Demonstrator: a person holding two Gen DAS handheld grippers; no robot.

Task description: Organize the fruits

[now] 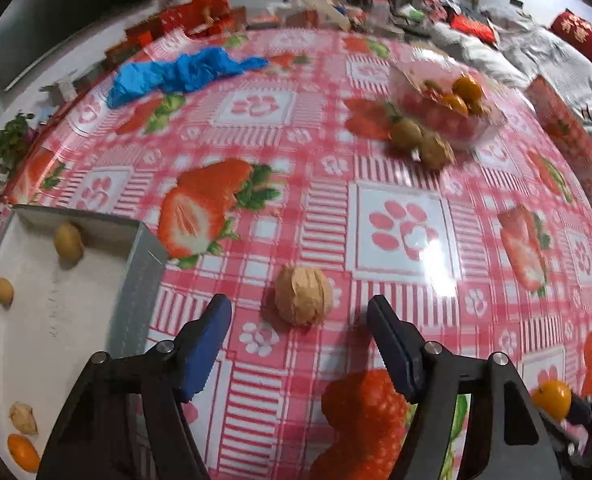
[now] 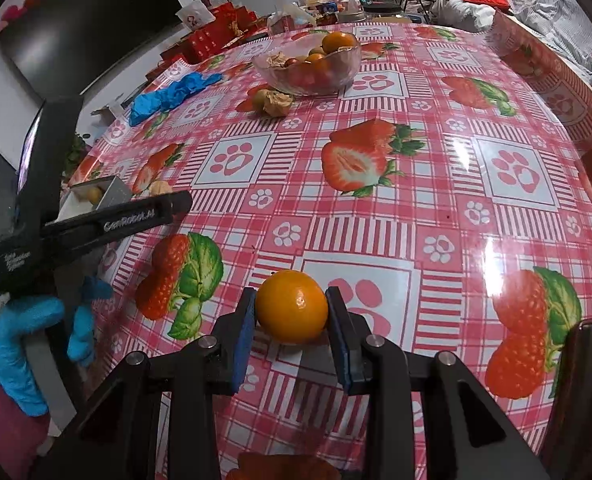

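A tan walnut (image 1: 304,296) lies on the strawberry tablecloth (image 1: 396,232), just ahead of my left gripper (image 1: 299,301). Its blue pads stand apart on either side of the nut and do not touch it. My right gripper (image 2: 291,294) is shut on a round orange fruit (image 2: 291,306), held just above the cloth. That held orange fruit (image 1: 552,398) also shows at the lower right of the left wrist view. A white tray (image 1: 135,264) at the left holds a green-brown fruit (image 1: 68,242), a small tan fruit (image 1: 3,291), a walnut (image 1: 23,418) and an orange fruit (image 1: 23,458).
A glass bowl (image 2: 344,68) with orange fruits and nuts stands at the far side, and two brownish fruits (image 2: 273,102) lie beside it. Crumpled blue gloves (image 1: 175,74) lie at the far left. A blue-gloved hand (image 2: 19,340) holds the left gripper. Clutter and bedding surround the table.
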